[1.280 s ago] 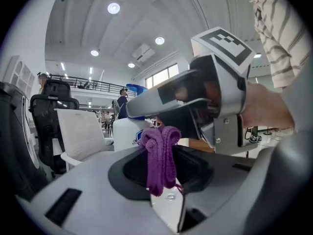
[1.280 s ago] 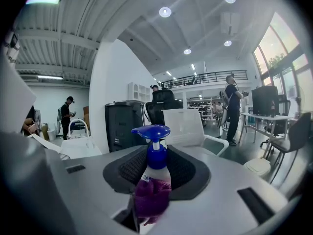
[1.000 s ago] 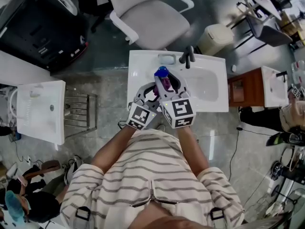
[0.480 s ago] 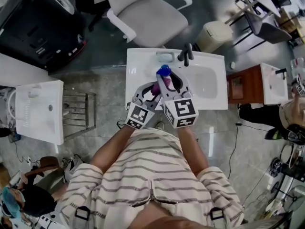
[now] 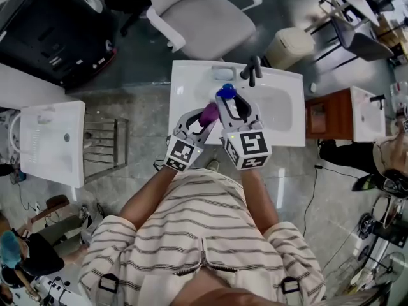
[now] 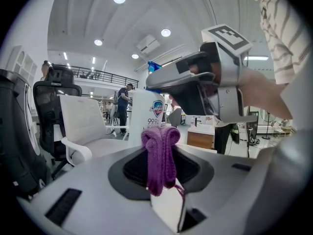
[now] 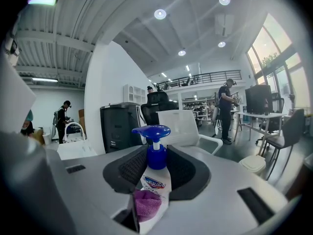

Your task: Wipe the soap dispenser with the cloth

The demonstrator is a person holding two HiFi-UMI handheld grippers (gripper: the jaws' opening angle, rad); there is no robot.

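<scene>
A white soap dispenser [image 7: 155, 177] with a blue pump [image 5: 225, 92] is held upright over the white sink [image 5: 280, 115], with my right gripper [image 5: 232, 104] shut on its body. My left gripper [image 5: 203, 117] is shut on a folded purple cloth [image 5: 208, 114] that presses against the bottle's left side. In the left gripper view the cloth [image 6: 160, 153] hangs bunched between the jaws of the left gripper [image 6: 161, 168], with the dispenser [image 6: 146, 112] just behind it. The right gripper view shows the cloth [image 7: 146, 204] low against the bottle, at the right gripper [image 7: 155, 182].
A dark faucet [image 5: 250, 71] stands at the sink's back edge. Beyond it are a white chair [image 5: 204, 18] and a beige bin [image 5: 288, 46]. A black cabinet [image 5: 51, 30] and another sink [image 5: 54, 145] are at the left, a wooden vanity [image 5: 338, 116] at the right.
The cloth shows a little more at the bottle's left side. Both grippers have stayed almost in place over the sink, each keeping its grip.
</scene>
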